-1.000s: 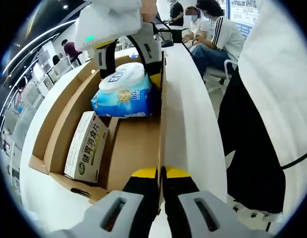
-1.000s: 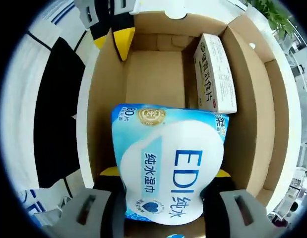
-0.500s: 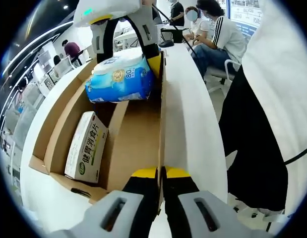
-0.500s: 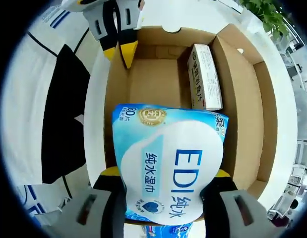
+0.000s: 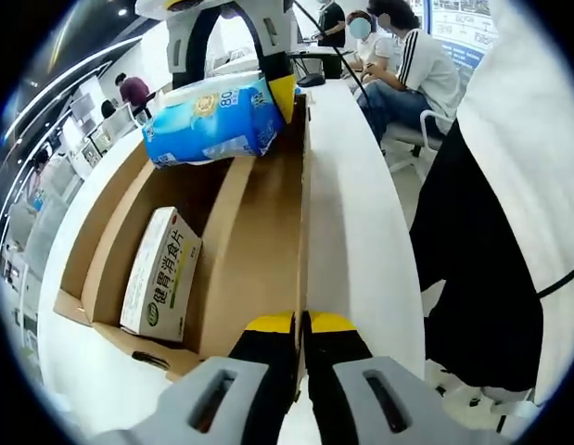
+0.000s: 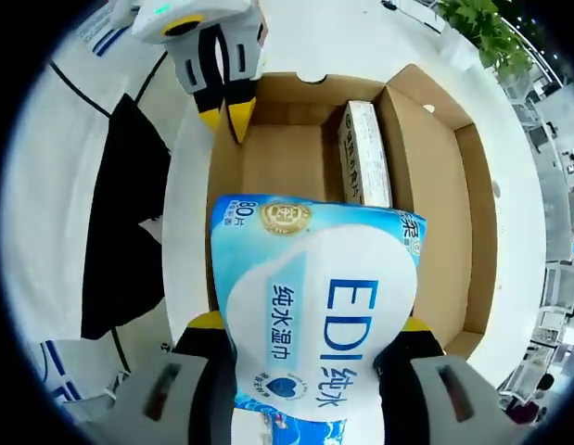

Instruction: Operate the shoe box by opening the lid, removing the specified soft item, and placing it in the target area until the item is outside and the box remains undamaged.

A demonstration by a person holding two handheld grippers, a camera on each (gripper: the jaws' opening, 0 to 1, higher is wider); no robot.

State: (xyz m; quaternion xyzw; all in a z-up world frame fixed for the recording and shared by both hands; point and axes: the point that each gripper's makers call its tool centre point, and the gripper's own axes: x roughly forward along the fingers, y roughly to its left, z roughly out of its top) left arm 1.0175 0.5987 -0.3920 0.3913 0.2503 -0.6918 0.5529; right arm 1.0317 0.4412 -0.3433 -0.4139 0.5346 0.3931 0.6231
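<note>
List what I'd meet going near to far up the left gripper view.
Left gripper clamped on the box wall → small carton in the box → blue wipes pack held by the right gripper → seated people.

wipes pack (image 6: 314, 324) bottom cropped (hiding box (image 6: 435, 185) floor)

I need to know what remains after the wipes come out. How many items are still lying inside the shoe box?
1: a white carton lies against one side wall of the shoe box. The wipes pack is held above it by the right gripper. The pack may hide more.
</note>
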